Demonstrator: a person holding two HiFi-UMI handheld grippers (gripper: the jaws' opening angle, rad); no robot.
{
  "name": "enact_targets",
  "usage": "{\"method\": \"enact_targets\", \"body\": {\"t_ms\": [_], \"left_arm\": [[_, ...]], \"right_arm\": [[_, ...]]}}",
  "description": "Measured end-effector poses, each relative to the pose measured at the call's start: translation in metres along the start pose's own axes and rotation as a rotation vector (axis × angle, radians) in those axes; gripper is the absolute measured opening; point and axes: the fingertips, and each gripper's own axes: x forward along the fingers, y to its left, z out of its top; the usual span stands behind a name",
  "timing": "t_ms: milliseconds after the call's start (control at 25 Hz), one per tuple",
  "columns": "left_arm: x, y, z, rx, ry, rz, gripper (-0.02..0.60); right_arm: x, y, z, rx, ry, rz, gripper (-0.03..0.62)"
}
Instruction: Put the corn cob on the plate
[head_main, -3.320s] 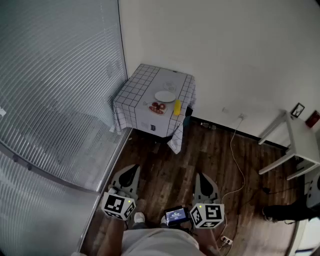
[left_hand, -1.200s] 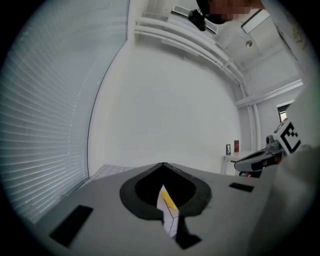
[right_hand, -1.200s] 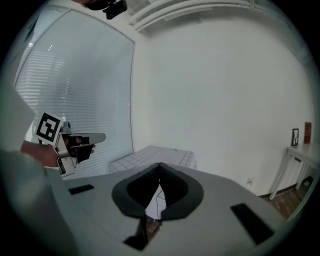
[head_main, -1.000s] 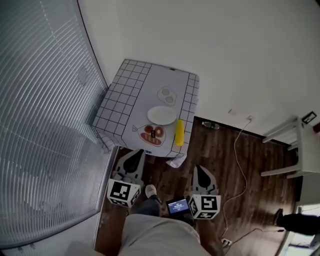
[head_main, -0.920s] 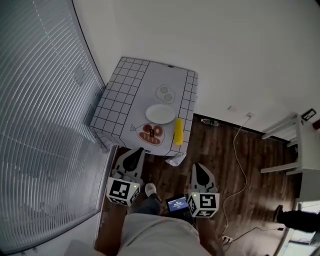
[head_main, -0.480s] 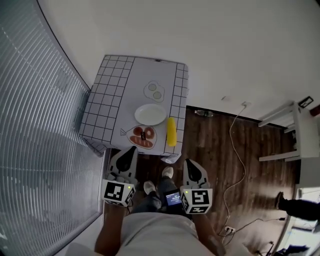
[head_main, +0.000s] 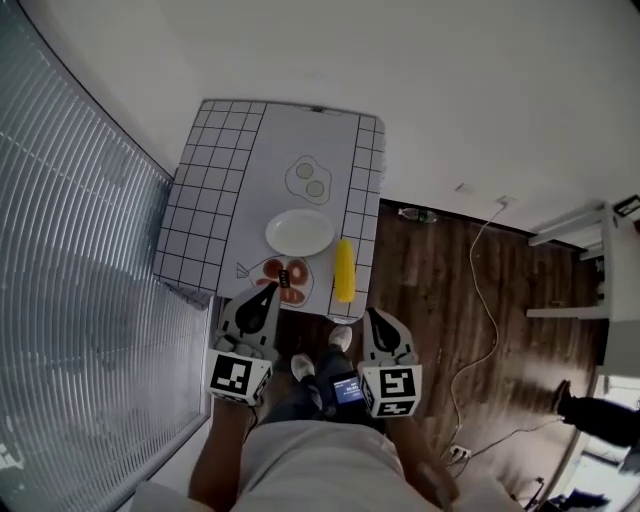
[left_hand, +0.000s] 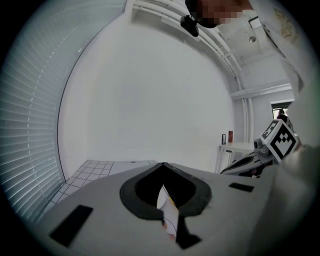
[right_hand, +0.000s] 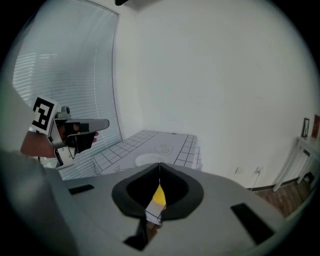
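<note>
The yellow corn cob (head_main: 343, 270) lies near the front right edge of the small table with the checked cloth (head_main: 210, 200). An empty white plate (head_main: 299, 232) sits just behind and left of it. My left gripper (head_main: 271, 289) is shut and empty, its tip over the table's front edge by a dish of red food (head_main: 281, 279). My right gripper (head_main: 374, 315) is shut and empty, just short of the table, in front of the cob. In the right gripper view the corn cob (right_hand: 158, 196) shows through the slot behind the closed jaws, with the plate (right_hand: 149, 159) beyond.
Window blinds (head_main: 70, 300) run along the left. A white cable (head_main: 482, 300) and a bottle (head_main: 414, 214) lie on the wooden floor to the right. A white side table (head_main: 612, 250) stands far right. My feet (head_main: 320, 350) are under the table's edge.
I have walked up to the table: it has grown nearer, and both shut grippers now reach its front edge. The jaws have stayed shut.
</note>
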Motion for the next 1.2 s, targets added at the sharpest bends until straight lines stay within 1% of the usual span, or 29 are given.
{"method": "enact_targets", "body": {"t_ms": [80,240,360,600,920,1080,1200], "left_arm": [[0.011,0.002,-0.004,0.009,0.022,-0.009,0.008],[0.026,0.001,-0.009,0.004,0.035,-0.025,0.008],[0.034,-0.004,-0.017,-0.003,0.053,-0.045,0.008],[0.043,-0.012,-0.028,-0.016,0.077,-0.075,0.008],[0.057,-0.010,-0.038,0.001,0.109,-0.096,0.008],[0.066,-0.012,-0.042,-0.016,0.121,-0.101,0.008],[0.075,-0.012,-0.046,0.008,0.145,-0.115,0.008]], "right_arm": [[0.006,-0.006,-0.002,0.014,0.004,-0.007,0.008],[0.017,-0.015,-0.003,0.024,0.012,-0.007,0.008],[0.022,-0.025,-0.002,0.020,0.004,-0.025,0.008],[0.024,-0.041,-0.008,0.050,0.018,-0.052,0.008],[0.034,-0.042,-0.025,0.086,0.058,-0.055,0.008],[0.039,-0.047,-0.030,0.092,0.081,-0.051,0.008],[0.046,-0.047,-0.030,0.108,0.082,-0.044,0.008]]}}
